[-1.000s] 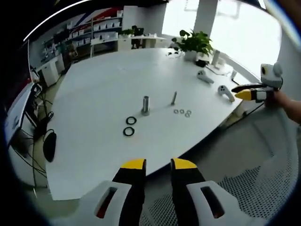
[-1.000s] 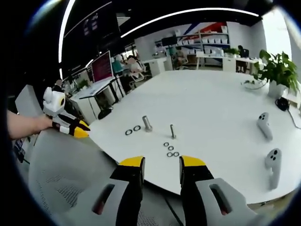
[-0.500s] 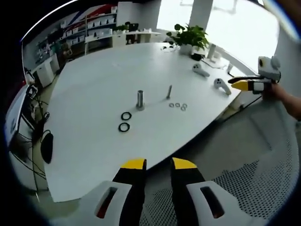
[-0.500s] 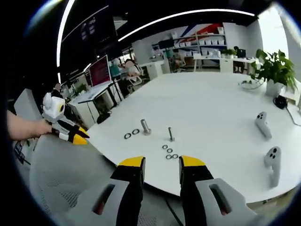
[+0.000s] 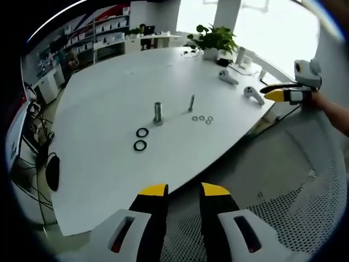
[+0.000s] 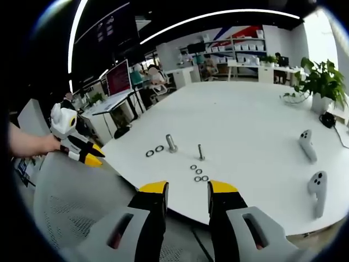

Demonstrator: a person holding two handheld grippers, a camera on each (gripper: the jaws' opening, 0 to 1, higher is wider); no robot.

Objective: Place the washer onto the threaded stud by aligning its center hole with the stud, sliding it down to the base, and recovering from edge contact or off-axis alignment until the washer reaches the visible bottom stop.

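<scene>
On the white table (image 5: 103,103) stand a thin threaded stud (image 5: 191,102) and a thicker metal stud (image 5: 158,113). Several small silver washers (image 5: 202,118) lie beside the thin stud, and two black rings (image 5: 141,138) lie near the thick one. The right gripper view has the thin stud (image 6: 200,152), the thick stud (image 6: 171,143), the small washers (image 6: 198,174) and the black rings (image 6: 154,151). My left gripper (image 5: 182,190) is open, off the table's near edge, holding nothing. My right gripper (image 6: 187,188) is open and likewise short of the table. Each gripper appears in the other's view: right gripper (image 5: 275,93), left gripper (image 6: 90,156).
Two white handheld controllers (image 6: 312,164) lie on the table's right part, also visible as controllers (image 5: 240,84). A potted plant (image 5: 211,41) stands at the far edge. A grey mesh chair (image 5: 294,213) sits between me and the table. Desks and shelves fill the room behind.
Both views shifted slightly with my hands; in the left gripper view the table has slid a little up and left. Studs, washers and rings lie where they were. Both grippers stay open.
</scene>
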